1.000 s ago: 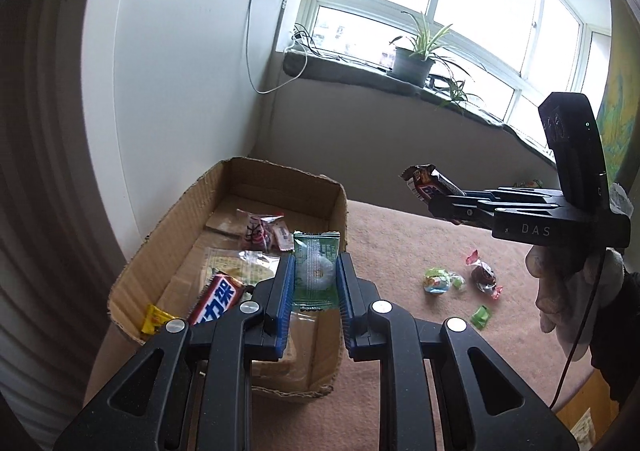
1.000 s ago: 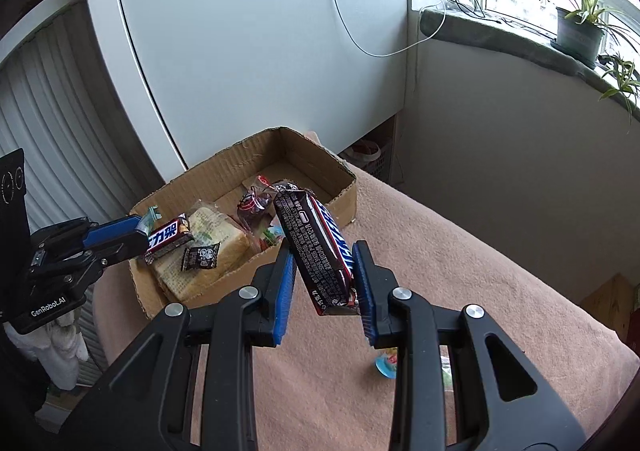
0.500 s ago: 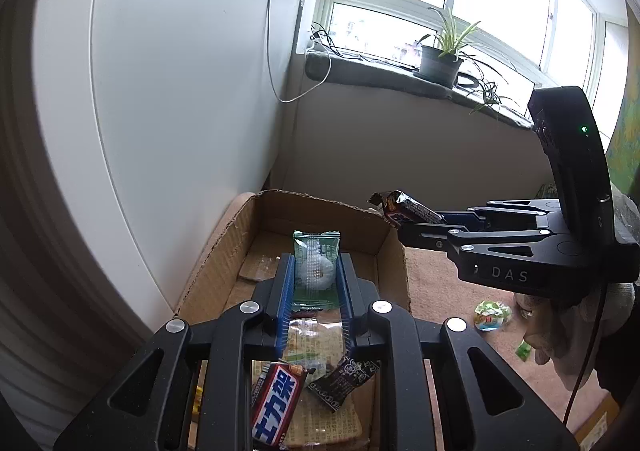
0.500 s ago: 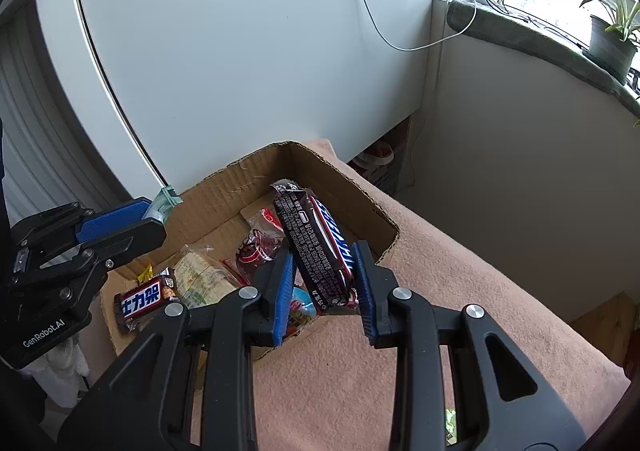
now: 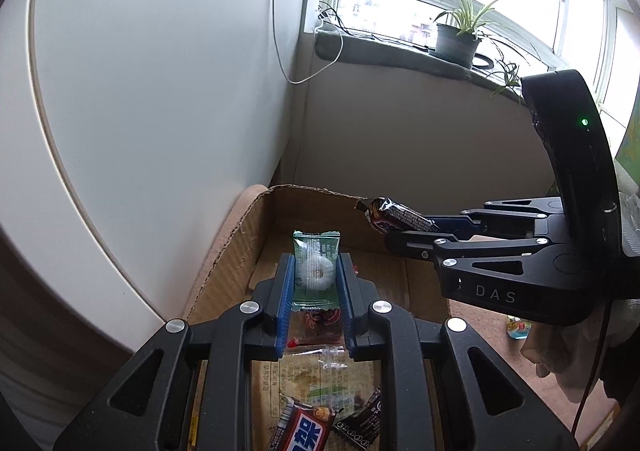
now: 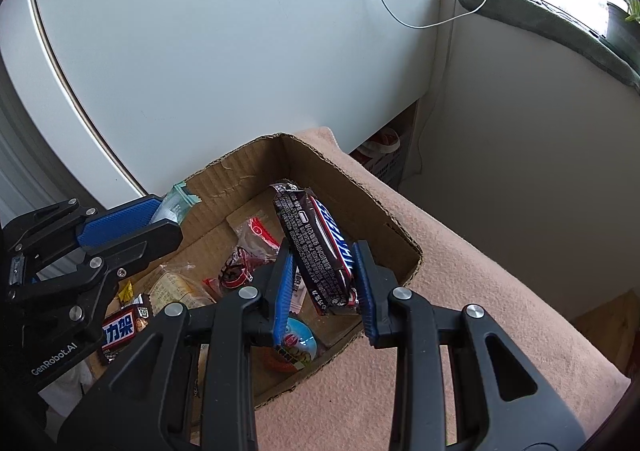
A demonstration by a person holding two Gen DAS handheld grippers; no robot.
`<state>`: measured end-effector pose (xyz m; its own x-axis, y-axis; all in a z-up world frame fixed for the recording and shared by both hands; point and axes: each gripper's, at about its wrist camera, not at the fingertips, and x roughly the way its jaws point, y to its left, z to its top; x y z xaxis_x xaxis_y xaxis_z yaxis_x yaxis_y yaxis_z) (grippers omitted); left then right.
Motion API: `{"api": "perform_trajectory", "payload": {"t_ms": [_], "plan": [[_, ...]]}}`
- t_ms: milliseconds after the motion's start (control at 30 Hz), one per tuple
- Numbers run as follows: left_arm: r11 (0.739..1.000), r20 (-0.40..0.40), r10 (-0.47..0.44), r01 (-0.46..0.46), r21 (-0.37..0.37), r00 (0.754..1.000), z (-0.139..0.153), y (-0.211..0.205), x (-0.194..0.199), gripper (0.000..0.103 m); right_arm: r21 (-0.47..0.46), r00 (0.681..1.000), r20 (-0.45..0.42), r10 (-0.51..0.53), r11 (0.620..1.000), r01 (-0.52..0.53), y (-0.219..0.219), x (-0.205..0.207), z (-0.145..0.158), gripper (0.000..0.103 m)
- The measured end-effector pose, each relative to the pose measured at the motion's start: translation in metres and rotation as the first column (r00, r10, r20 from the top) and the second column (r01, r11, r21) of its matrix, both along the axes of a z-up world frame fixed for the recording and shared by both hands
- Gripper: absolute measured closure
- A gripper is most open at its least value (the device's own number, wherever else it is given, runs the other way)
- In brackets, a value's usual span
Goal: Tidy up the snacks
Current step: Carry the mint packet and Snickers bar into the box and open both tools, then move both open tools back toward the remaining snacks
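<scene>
Left tool [image 5: 316, 301] pinches a small green translucent packet with a white ring-shaped sweet inside [image 5: 316, 271]; blue pads press on both its side edges, the packet's long axis running along the fingers, its crimped far end pointing away toward the box's far wall. It hangs above the open brown corrugated cardboard box [image 5: 240, 235], over the near-left part of the interior. Right tool [image 6: 324, 283] clamps a dark brown chocolate bar wrapper with blue-and-white lettering [image 6: 316, 247]; the bar's long axis lies along the fingers, tilted a little left, free end pointing up and away over the box interior, lower end between the pads. The bar sits above the box's right half, near the right wall. The box rests on a pinkish-tan cloth-covered bench [image 6: 460, 271], its left side close to a white curved panel [image 6: 200, 51]; box rims are ragged and torn. Inside, the far end of the floor is bare cardboard; the near end is crowded. Right wrist view shows what the left does not: a red-and-clear wrapped sweet [image 6: 256, 239], a round blue-topped jelly cup [image 6: 298, 335] under the tool, and the left tool from the side with the green packet's end sticking out. Left wrist view shows the right tool side-on, a loose sweet on the cloth outside the box [image 5: 518, 327], and a potted green plant on the windowsill [image 5: 458, 39]. A brown bar with white characters [image 5: 304, 431] lies at the box's near end, visible in both views.
</scene>
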<state>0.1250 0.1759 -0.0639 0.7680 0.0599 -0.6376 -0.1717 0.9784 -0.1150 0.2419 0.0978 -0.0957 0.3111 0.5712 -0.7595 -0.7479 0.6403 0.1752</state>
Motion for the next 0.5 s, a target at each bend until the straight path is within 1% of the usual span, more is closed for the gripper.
{"api": "perform_trajectory", "payload": {"t_ms": [267,333,367,400,433,467,500], "plan": [[1.0,-0.023,0.015,-0.015,0.011,1.0,-0.001,0.0,0.004,0.082,-0.011,1.0,0.002,-0.006,1.0,0.006,0.003,0.001,-0.004,0.073],[1.0,-0.024,0.024,-0.024,0.015,0.999,0.0,0.0,0.004,0.082,-0.008,1.0,0.005,-0.004,1.0,0.004,0.001,0.0,-0.002,0.07],[1.0,-0.025,0.026,-0.026,0.015,0.999,0.0,0.0,0.004,0.081,-0.006,1.0,0.008,-0.004,1.0,0.004,0.001,-0.001,-0.001,0.063],[0.999,-0.026,0.028,-0.028,0.016,0.999,0.0,0.0,0.003,0.077,-0.005,1.0,0.016,-0.008,1.0,0.008,0.001,-0.002,0.0,0.05],[0.999,-0.025,0.033,-0.033,0.019,0.999,0.001,0.0,0.002,0.073,-0.003,1.0,0.029,-0.012,1.0,0.012,0.0,-0.003,0.003,0.04],[0.999,-0.024,0.039,-0.038,0.023,0.999,0.001,0.0,0.001,0.066,0.003,0.999,0.037,-0.013,1.0,0.013,-0.001,-0.004,0.006,0.038],[0.999,-0.02,0.042,-0.042,0.023,0.999,0.002,0.0,0.0,0.065,0.006,0.999,0.041,-0.012,1.0,0.012,-0.002,-0.005,0.008,0.038]]}}
